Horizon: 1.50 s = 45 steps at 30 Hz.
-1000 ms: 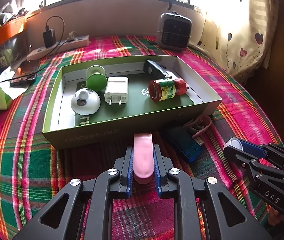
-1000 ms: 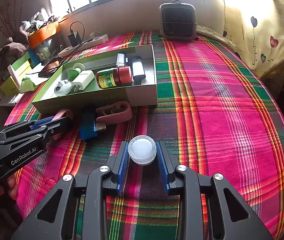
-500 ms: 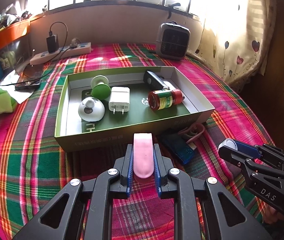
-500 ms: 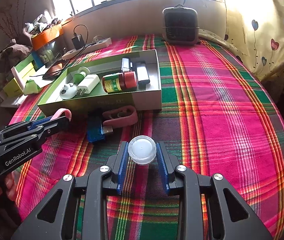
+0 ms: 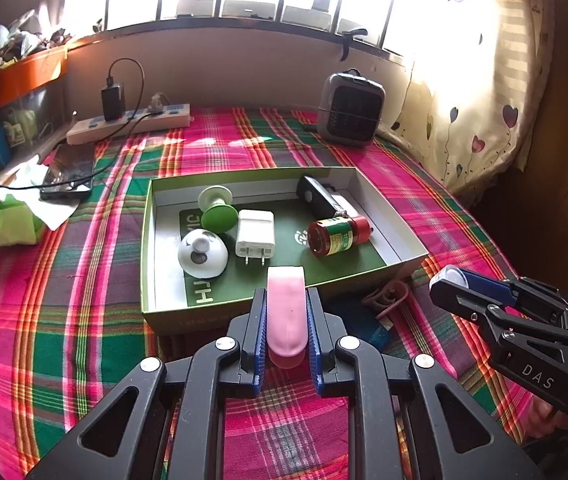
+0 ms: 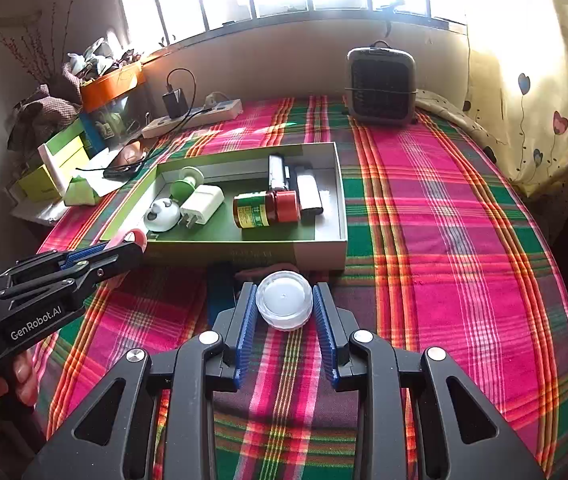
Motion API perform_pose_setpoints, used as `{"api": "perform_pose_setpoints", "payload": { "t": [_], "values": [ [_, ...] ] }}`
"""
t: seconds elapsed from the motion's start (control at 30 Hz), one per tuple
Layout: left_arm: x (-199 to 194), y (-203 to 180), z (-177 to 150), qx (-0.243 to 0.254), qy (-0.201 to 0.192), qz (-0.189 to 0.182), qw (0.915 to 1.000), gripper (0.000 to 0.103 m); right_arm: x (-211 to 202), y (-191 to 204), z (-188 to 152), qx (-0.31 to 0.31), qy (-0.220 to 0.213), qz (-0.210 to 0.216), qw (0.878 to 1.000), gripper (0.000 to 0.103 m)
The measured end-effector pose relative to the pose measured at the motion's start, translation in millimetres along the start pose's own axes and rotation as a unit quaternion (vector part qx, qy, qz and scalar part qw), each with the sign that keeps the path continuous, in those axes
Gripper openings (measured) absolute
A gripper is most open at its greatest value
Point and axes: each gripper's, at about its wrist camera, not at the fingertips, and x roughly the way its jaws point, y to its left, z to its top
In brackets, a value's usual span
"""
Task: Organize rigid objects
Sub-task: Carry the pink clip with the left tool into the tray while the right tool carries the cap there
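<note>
Gripping a pink clip [image 5: 286, 312], the left gripper [image 5: 286, 320] hovers before the green box [image 5: 148, 240] — the right gripper [image 6: 284, 312] clamps a white cap [image 6: 284, 300] above the plaid cloth [image 6: 464, 240].

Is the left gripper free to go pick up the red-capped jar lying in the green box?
Probably not: the left gripper is shut on a pink flat piece. The red-capped jar lies uncovered in the green box.

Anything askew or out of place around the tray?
Two things still lie on the plaid cloth outside the green tray, against its near wall: a blue USB stick and a pink clip. Inside, the red-capped jar lies on its side. No spill or damage visible.
</note>
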Motion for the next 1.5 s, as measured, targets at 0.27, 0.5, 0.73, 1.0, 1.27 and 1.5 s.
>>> {"api": "perform_pose_setpoints", "payload": {
  "t": [0.27,0.5,0.73,1.0,1.27,1.5],
  "values": [
    [12,16,10,-0.018,0.008,0.001,0.9998,0.017,10,11,32,-0.019,-0.01,0.013,1.0,0.03],
    [24,23,17,-0.021,0.011,0.001,0.9997,0.017,33,21,65,-0.038,-0.013,0.024,0.999,0.03],
    [37,28,19,-0.025,0.02,-0.001,0.9995,0.017,76,24,91,-0.043,0.015,0.03,0.999,0.03],
    [49,32,20,-0.025,0.03,-0.005,0.9992,0.017,116,34,105,-0.049,0.048,0.043,0.997,0.03],
    [57,36,19,-0.03,0.037,-0.006,0.9989,0.017,144,40,108,-0.055,0.073,0.041,0.995,0.03],
    [59,36,19,-0.029,0.037,-0.004,0.9989,0.017,158,42,109,-0.059,0.086,0.033,0.994,0.03]
  ]
}}
